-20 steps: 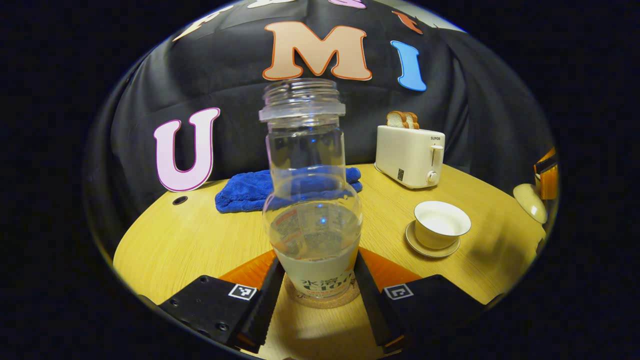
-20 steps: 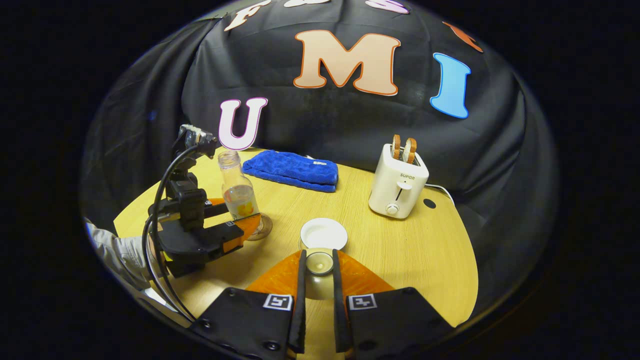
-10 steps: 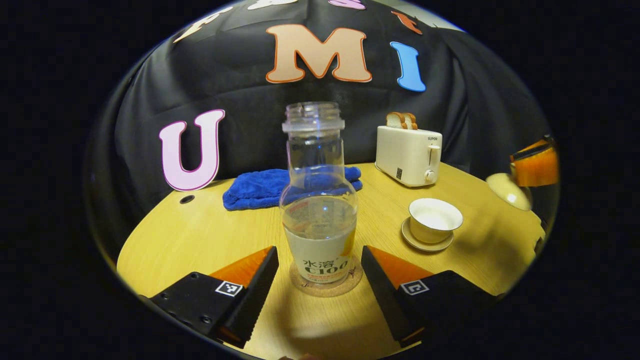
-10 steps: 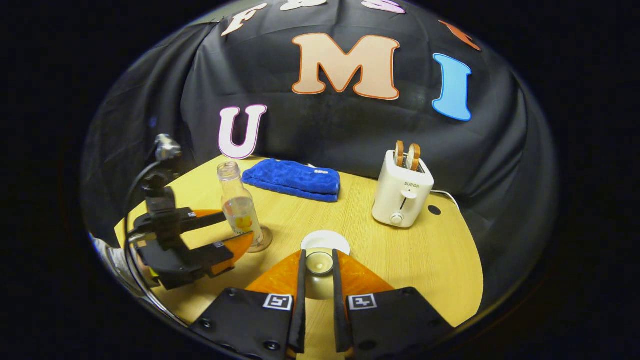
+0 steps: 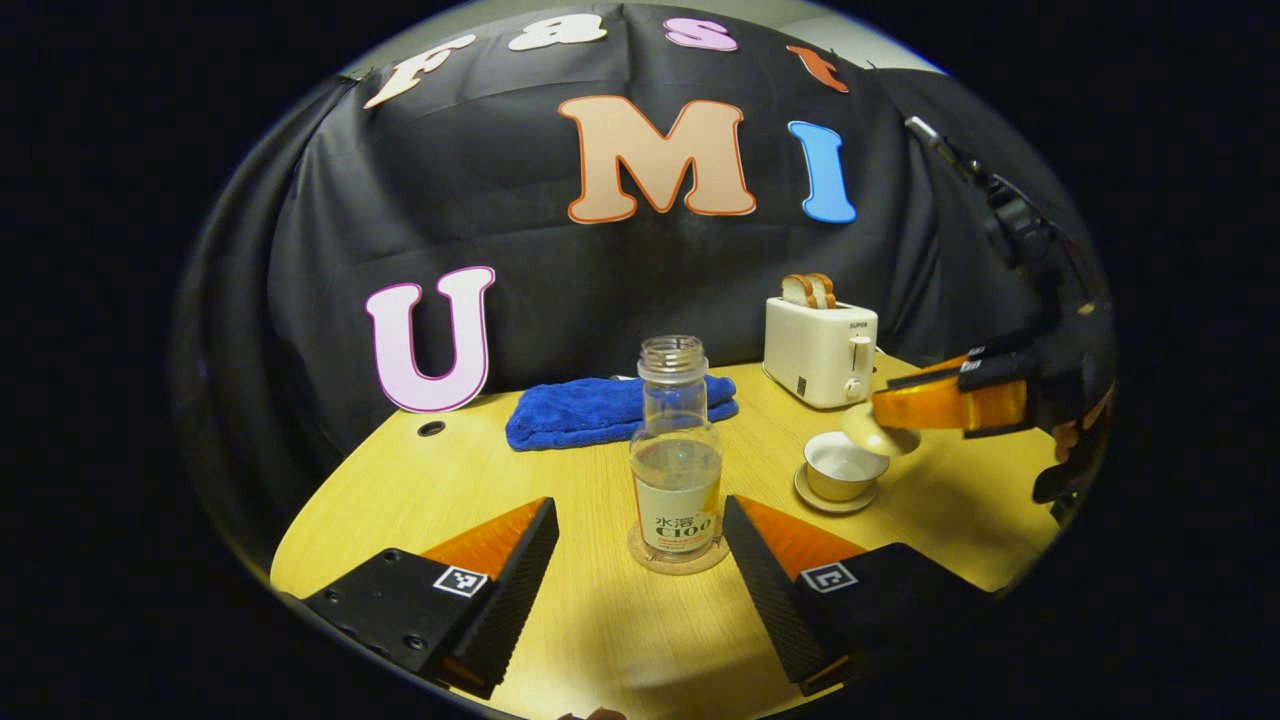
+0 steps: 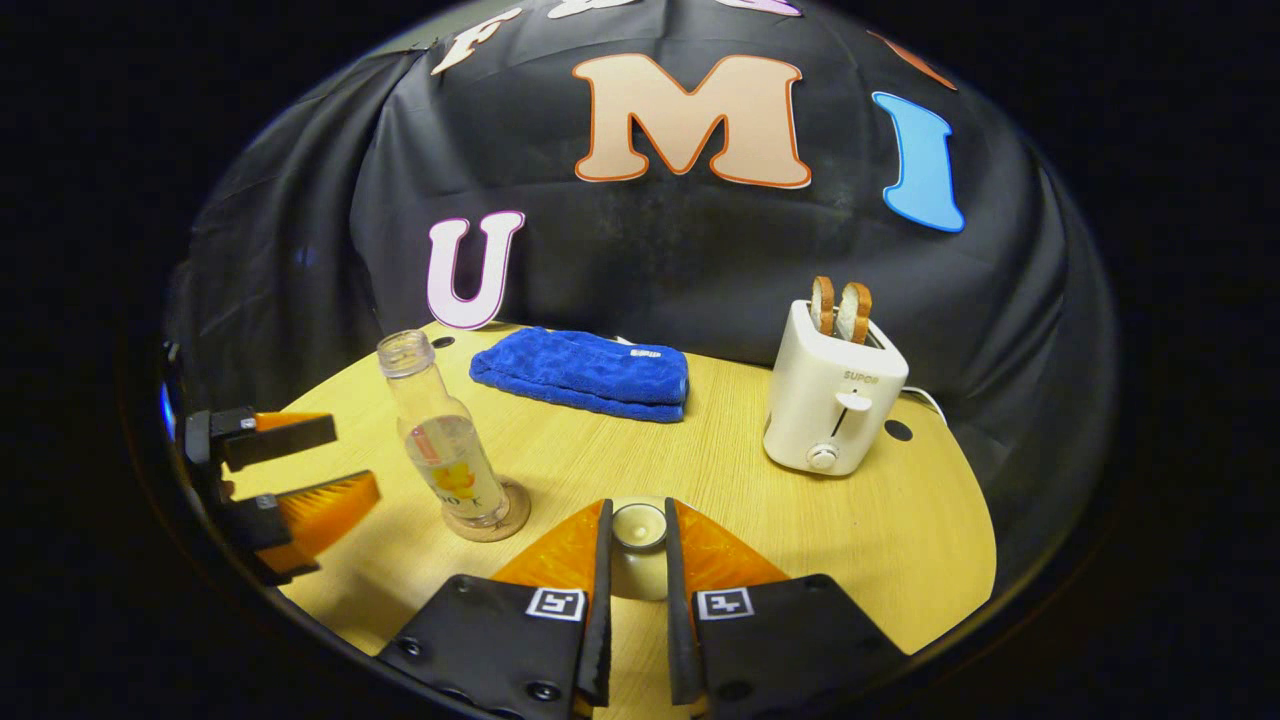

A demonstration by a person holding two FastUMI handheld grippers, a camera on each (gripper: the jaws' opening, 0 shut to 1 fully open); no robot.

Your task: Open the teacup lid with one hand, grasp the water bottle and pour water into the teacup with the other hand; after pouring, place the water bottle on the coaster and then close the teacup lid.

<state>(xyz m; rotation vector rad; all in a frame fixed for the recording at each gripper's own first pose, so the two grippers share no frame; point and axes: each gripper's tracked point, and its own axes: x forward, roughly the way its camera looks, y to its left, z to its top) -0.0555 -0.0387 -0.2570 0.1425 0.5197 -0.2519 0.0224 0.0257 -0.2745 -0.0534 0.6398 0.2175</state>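
In the left gripper view, the water bottle (image 5: 677,470) stands upright on the round cork coaster (image 5: 678,552). The bottle has no cap and some water is inside. The left gripper (image 5: 637,575) is wide open, with one finger on each side of the bottle and not touching it. To the right of the bottle sits the teacup (image 5: 840,468) on its saucer. The right gripper (image 5: 935,405) holds the teacup lid (image 5: 868,432) just above the cup, a little tilted.

In the right gripper view, the right gripper (image 6: 636,585) is closed tight on the knob of the teacup lid (image 6: 638,530). The lid hides the cup below it. The water bottle (image 6: 440,445) stands on the coaster (image 6: 492,512) to the left of the lid, and the open left gripper (image 6: 290,478) is left of the bottle.

I think the pouring is done and the bottle is put away. The step now is closing the cup. Next the lid must go down flat onto the rim, gently, and then the right gripper lets go.
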